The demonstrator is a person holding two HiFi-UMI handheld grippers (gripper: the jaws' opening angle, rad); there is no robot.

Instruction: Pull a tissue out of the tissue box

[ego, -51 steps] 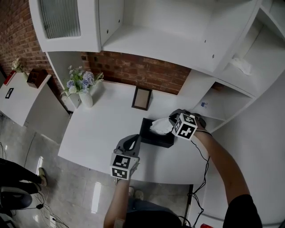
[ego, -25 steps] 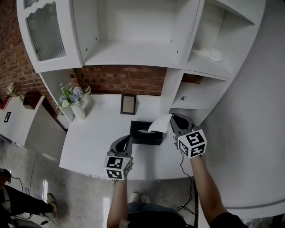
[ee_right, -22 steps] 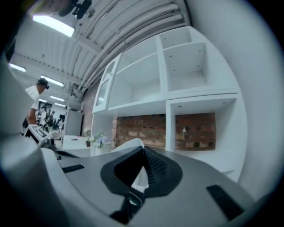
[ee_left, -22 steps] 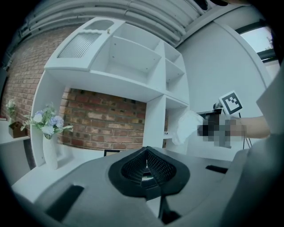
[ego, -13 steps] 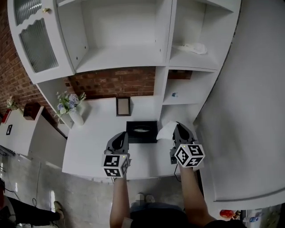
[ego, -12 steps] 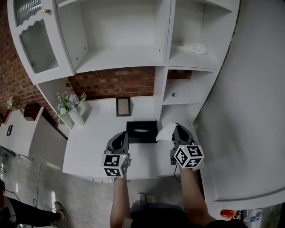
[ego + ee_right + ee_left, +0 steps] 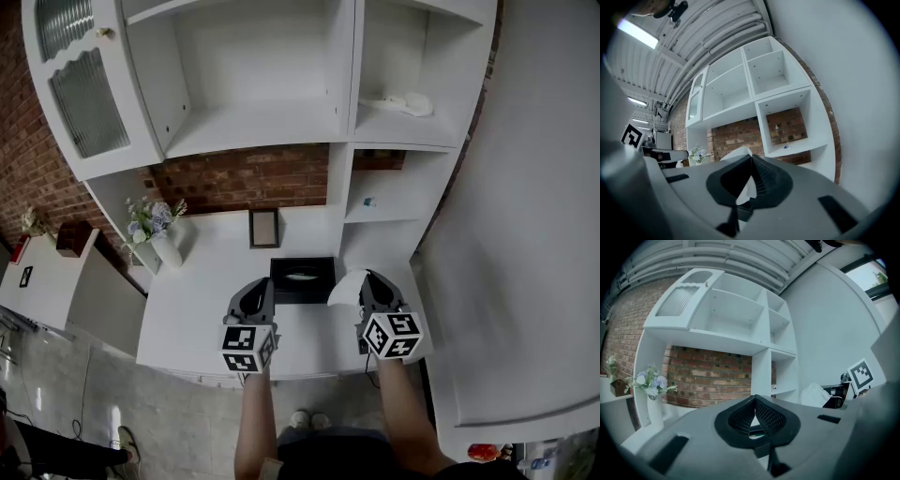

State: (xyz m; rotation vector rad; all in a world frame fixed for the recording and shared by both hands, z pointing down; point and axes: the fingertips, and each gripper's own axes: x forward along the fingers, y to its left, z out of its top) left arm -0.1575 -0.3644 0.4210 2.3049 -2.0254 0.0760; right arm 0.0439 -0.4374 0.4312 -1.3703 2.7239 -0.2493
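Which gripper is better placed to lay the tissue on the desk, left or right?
Right, probably. The right gripper is shut on the tissue, which hangs clear of the tissue box above the desk. The left gripper is shut and empty.

Tissue (image 7: pixel 343 289) — in right hand-held gripper (image 7: pixel 367 277), box (image 7: pixel 319 287) beside

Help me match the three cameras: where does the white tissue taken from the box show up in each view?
Head view: the tissue is just right of centre, at the right gripper's tip, beside the black tissue box.
Left gripper view: a white lump at the right, mid-height.
Right gripper view: centre, pinched between the shut jaws, its edge peeking above them.
Shared landmark: the brick wall below the shelves.
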